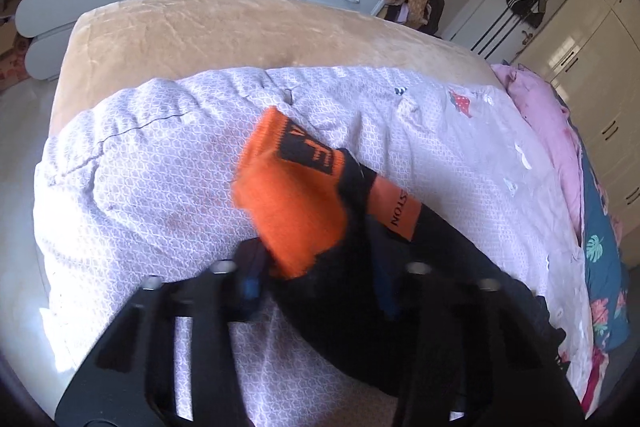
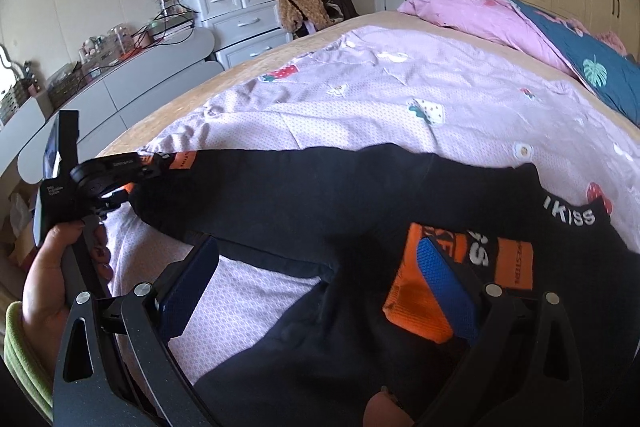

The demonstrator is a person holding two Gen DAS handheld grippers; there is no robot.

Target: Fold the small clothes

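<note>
A small black garment (image 2: 304, 195) with orange cuffs lies spread on the lilac patterned quilt (image 2: 400, 99) that covers the bed. It is a child's top, I think, with a black neckband that carries white letters at the side near the pink pillow (image 2: 472, 11).

The left gripper (image 2: 150, 167) is at the end of one sleeve, seen at the left of the right wrist view. Its jaws are closed on the orange cuff (image 1: 288, 187), and in its own camera this cuff stands up a little from the quilt, blurred. The person's hand (image 2: 60, 267) holds the handle of this tool.

The right gripper (image 2: 320, 287) hovers low over the other side of the garment with its jaws wide apart. One blue pad (image 2: 444, 287) lies over the second orange cuff (image 2: 412, 311), which is folded onto the black body, and the other pad is above the quilt beside the hem. It holds nothing.

The cloth looks light, soft and quite limp, so it will probably sag and fold wherever it is not supported, and it is not fragile. The ribbed cuffs and the neckband seem thicker, so I judge that they are the best places to pinch. On this textured quilt the fabric may drag and wrinkle rather than slide.
</note>
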